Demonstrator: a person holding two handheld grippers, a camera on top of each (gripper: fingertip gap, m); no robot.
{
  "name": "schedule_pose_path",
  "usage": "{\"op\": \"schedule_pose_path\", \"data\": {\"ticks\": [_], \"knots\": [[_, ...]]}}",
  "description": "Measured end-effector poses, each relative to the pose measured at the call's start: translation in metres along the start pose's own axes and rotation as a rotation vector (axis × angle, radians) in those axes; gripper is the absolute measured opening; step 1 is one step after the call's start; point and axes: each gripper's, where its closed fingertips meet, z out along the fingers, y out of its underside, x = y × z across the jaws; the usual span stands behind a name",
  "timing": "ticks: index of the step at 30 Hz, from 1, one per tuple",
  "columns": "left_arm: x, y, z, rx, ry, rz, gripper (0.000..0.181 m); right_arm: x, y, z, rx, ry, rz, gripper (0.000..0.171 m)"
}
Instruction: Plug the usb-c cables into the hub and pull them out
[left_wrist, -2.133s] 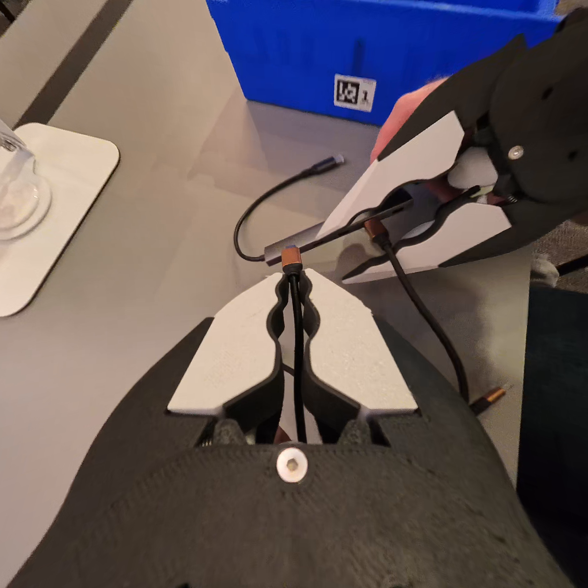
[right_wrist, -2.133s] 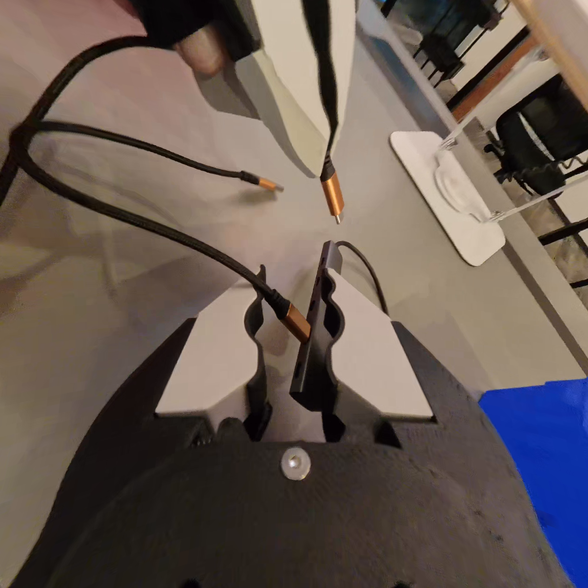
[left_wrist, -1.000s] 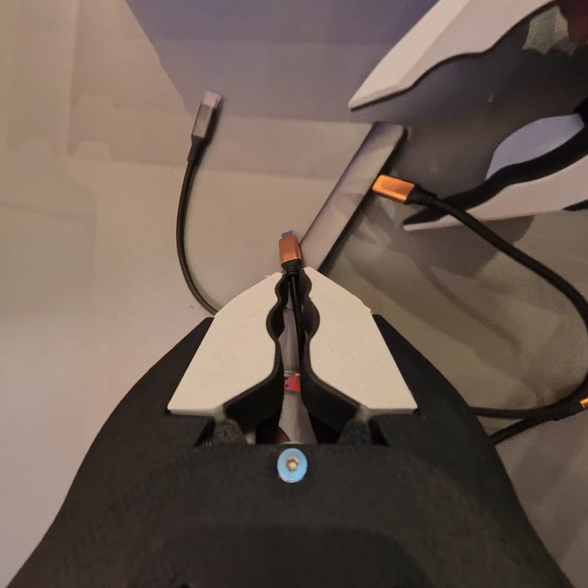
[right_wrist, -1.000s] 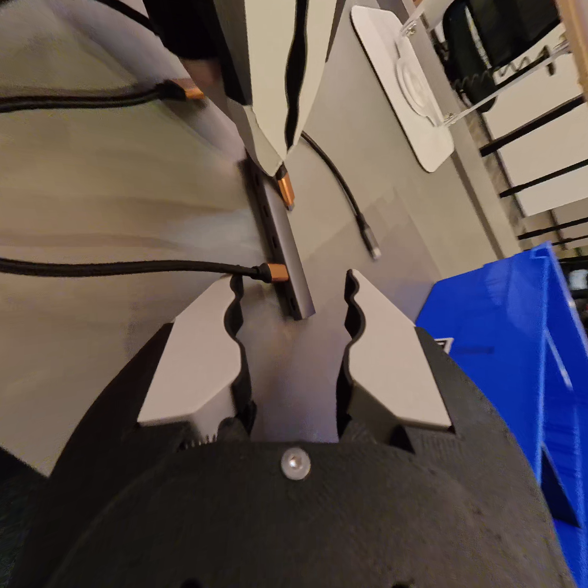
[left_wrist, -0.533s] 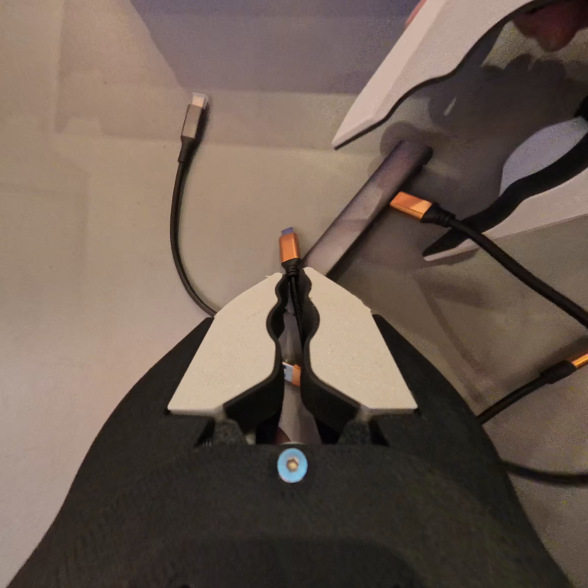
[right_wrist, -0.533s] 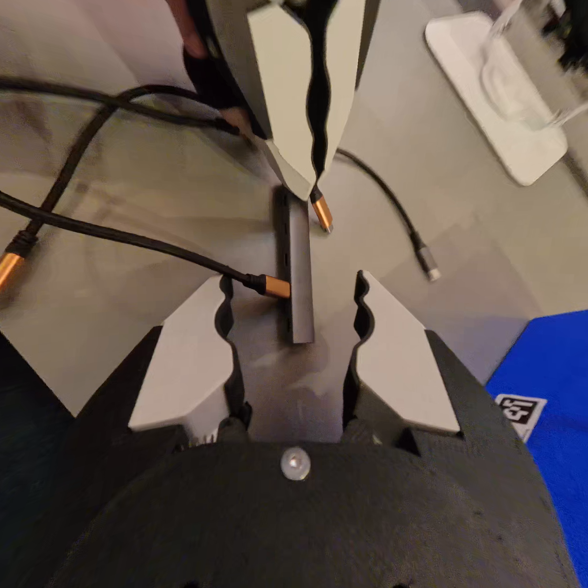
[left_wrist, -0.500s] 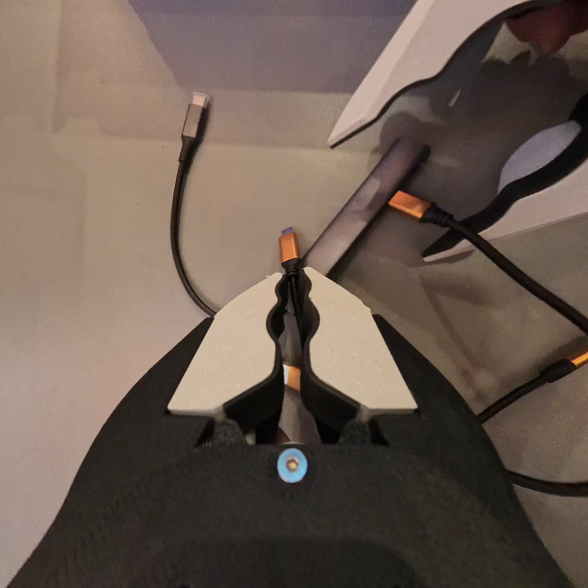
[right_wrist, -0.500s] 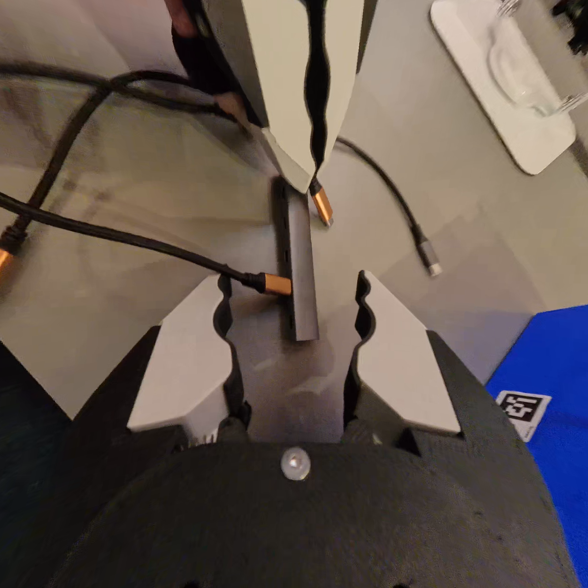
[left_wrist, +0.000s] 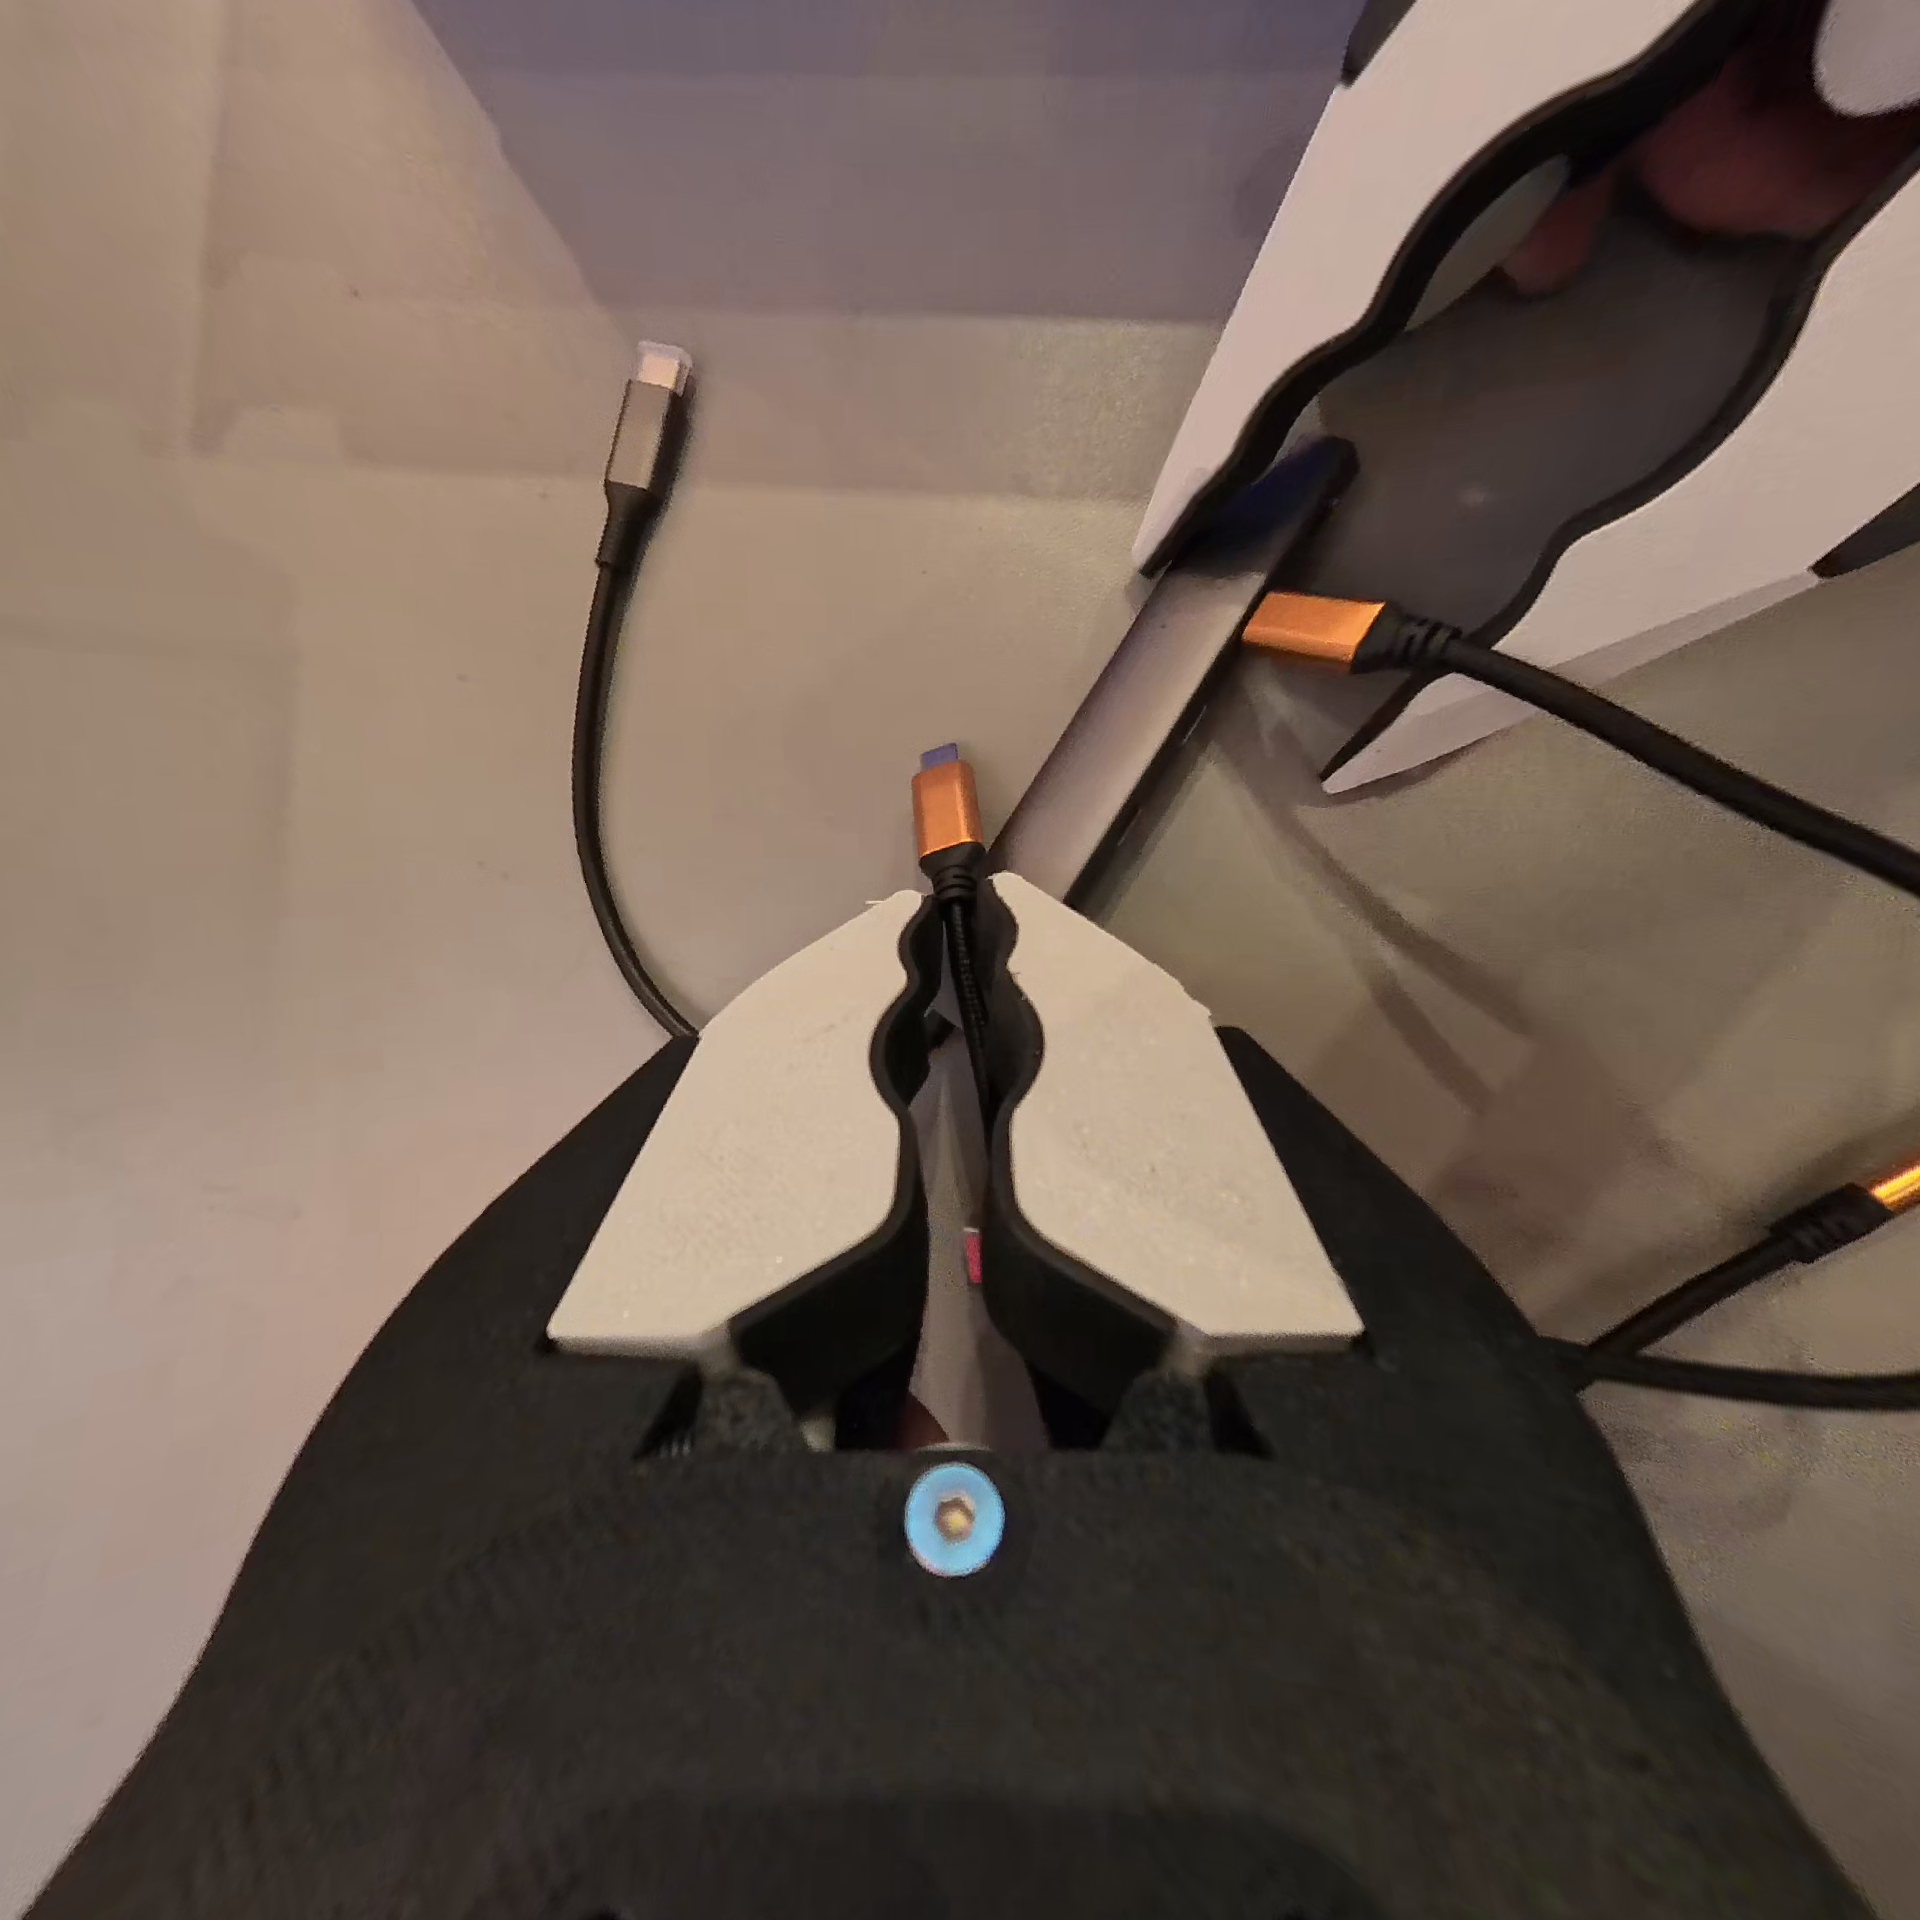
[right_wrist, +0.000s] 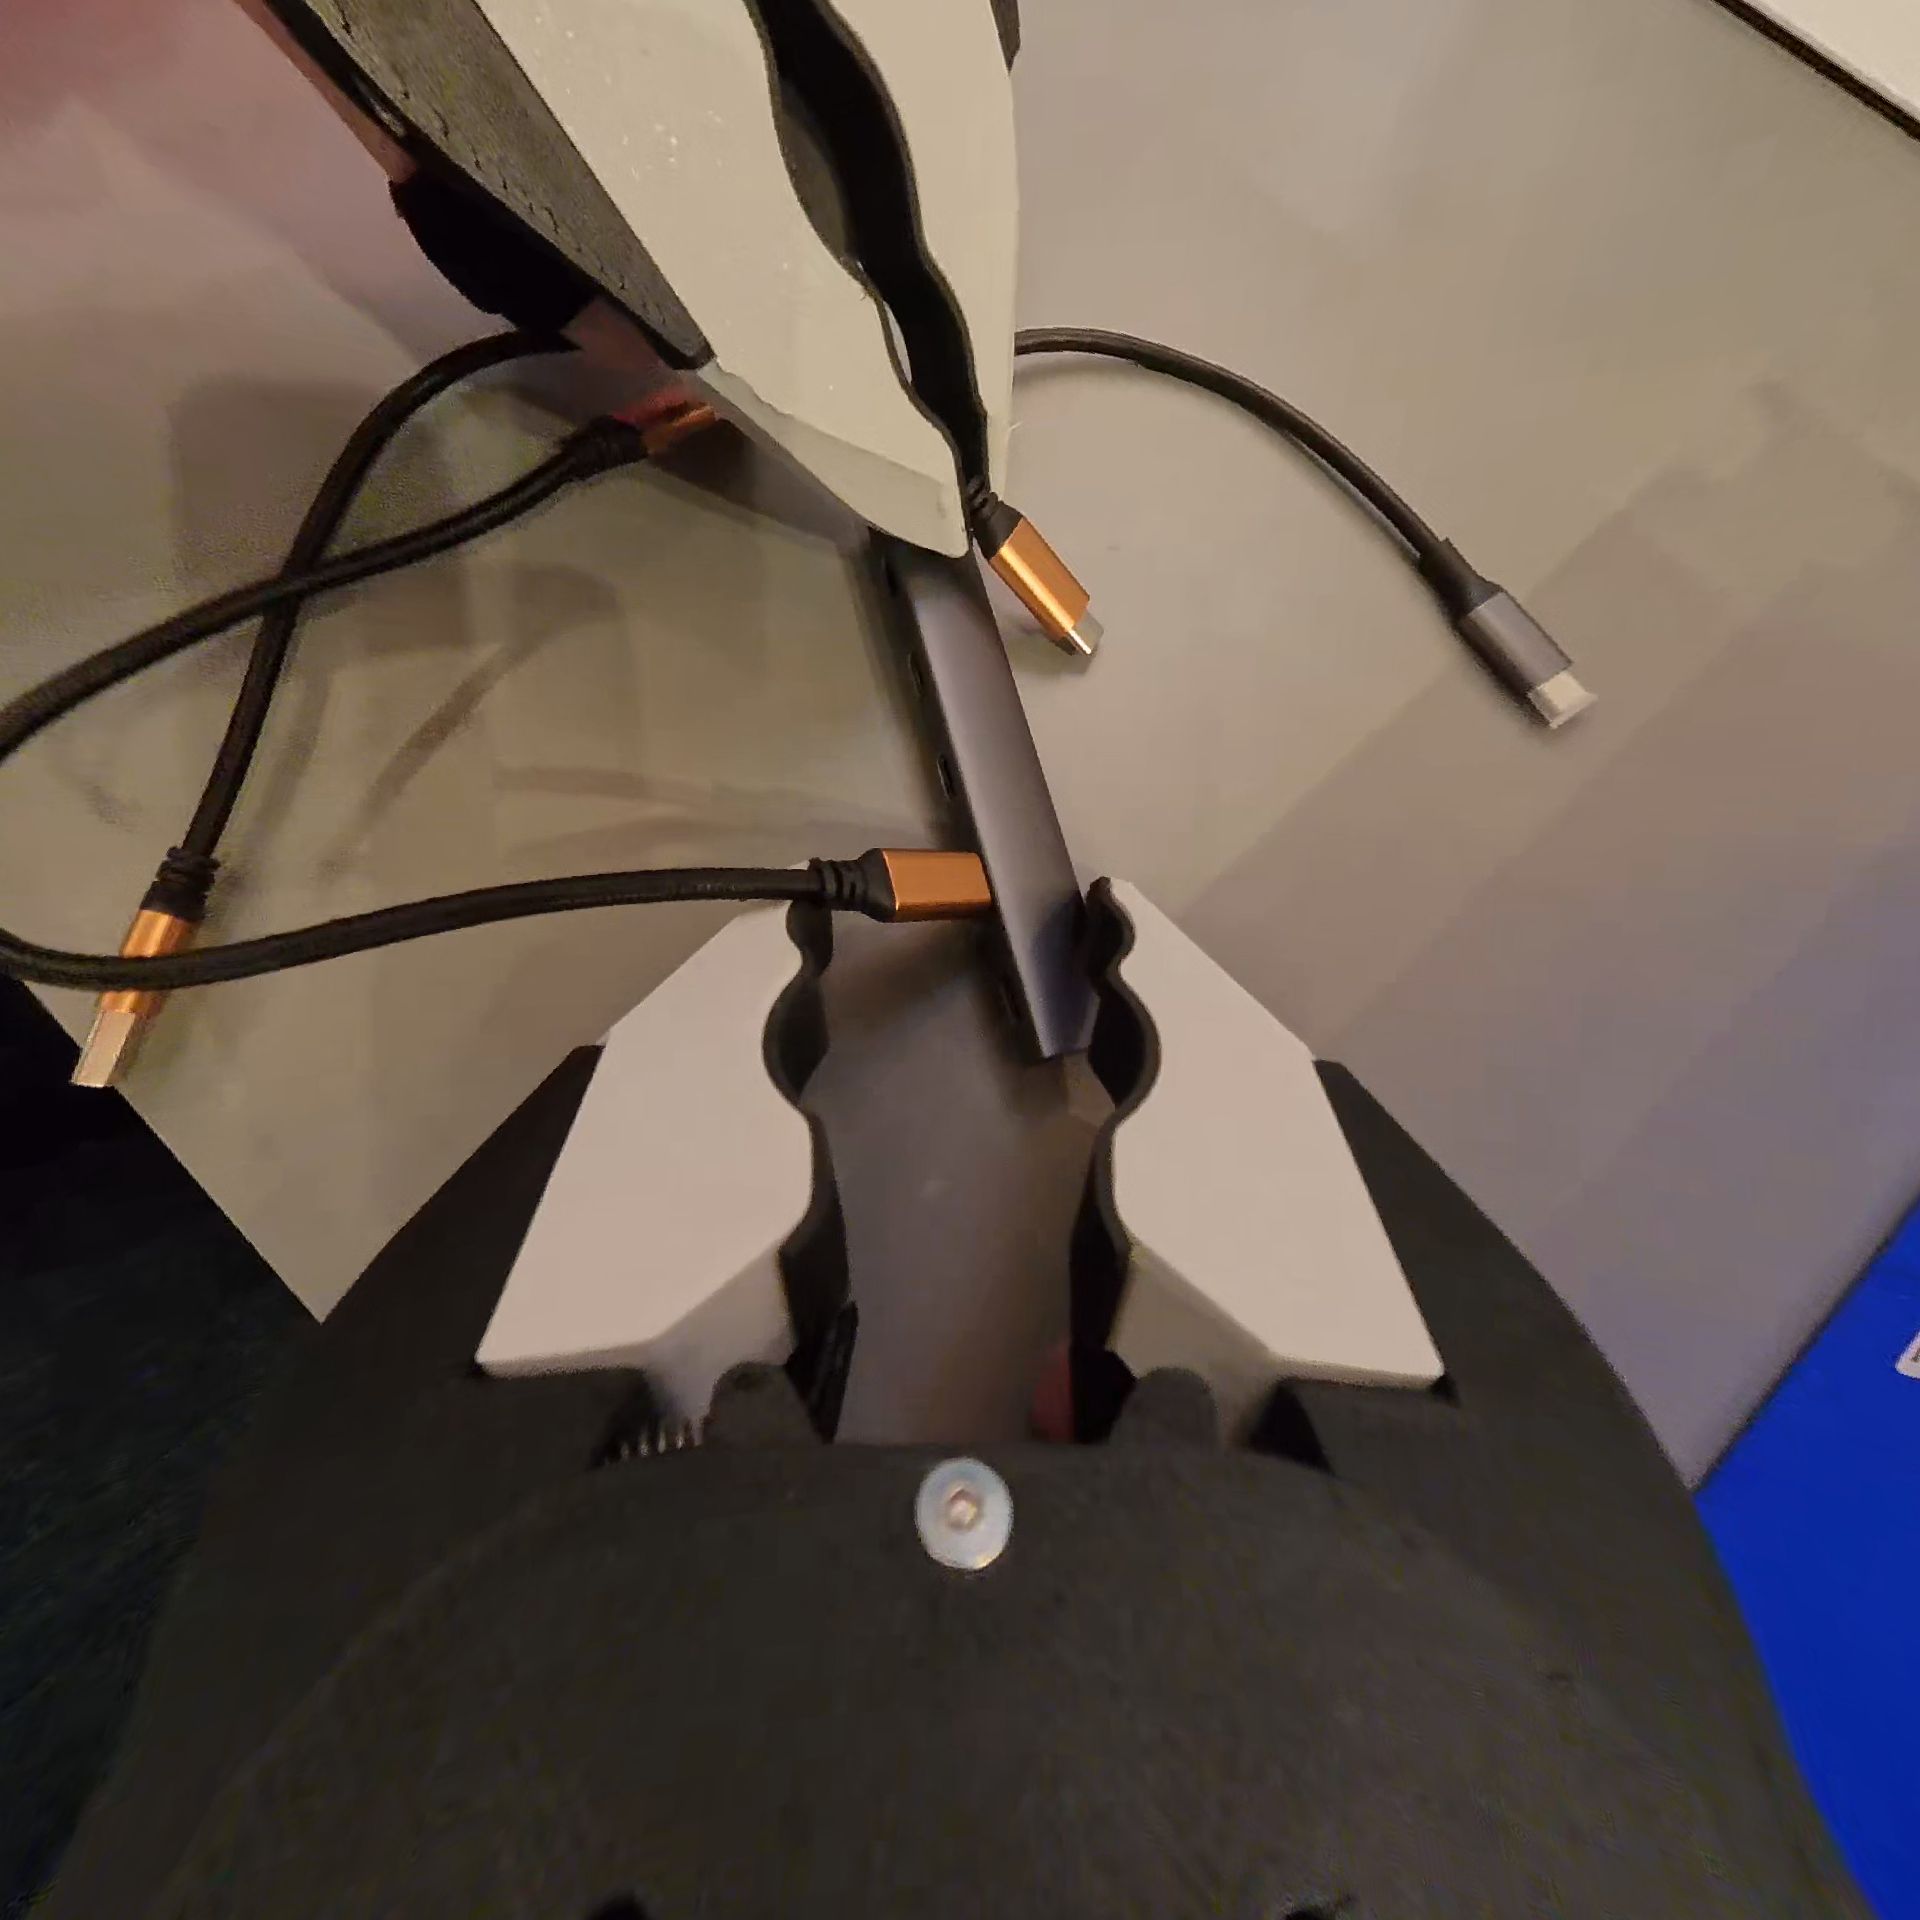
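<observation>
The grey hub (right_wrist: 987, 748) lies on the grey table, with one orange USB-C plug (right_wrist: 925, 883) seated in its side. My right gripper (right_wrist: 951, 904) is open and straddles the hub's near end. Its right finger (right_wrist: 1195, 1091) touches the hub, and the seated plug lies by the left fingertip. My left gripper (left_wrist: 956, 894) is shut on a black braided cable just behind its orange USB-C plug (left_wrist: 943, 821). It holds that free plug beside the hub's (left_wrist: 1143, 686) far end, unplugged. It also shows in the right wrist view (right_wrist: 1039, 587).
The hub's own cable ends in a loose grey plug (right_wrist: 1517, 665) on the table. Orange-collared USB-A ends (right_wrist: 145, 956) and looping black cables lie at left. A blue bin (right_wrist: 1818, 1455) stands at right. The table edge runs at lower left. About 7 cm separates my left fingertips from my right.
My right gripper has moved forward over the hub's near end and its jaws have narrowed around it. My left gripper still holds the free orange plug beside the hub.
</observation>
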Motion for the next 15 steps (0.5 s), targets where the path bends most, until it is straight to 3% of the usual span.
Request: {"op": "schedule_pose_path", "data": {"ticks": [1,3,15], "knots": [[0.0,0.0,0.0,0.001,0.002,0.0,0.005,0.0,-0.001,0.0,0.009,-0.01,0.006,0.046],[-0.001,-0.001,-0.001,0.012,0.005,-0.007,0.005,-0.002,0.0,-0.001,0.014,-0.018,-0.045,0.009],[-0.001,0.004,-0.003,0.0,0.023,-0.014,0.006,-0.001,-0.013,0.011,0.02,0.062,-0.273,0.009]]}}
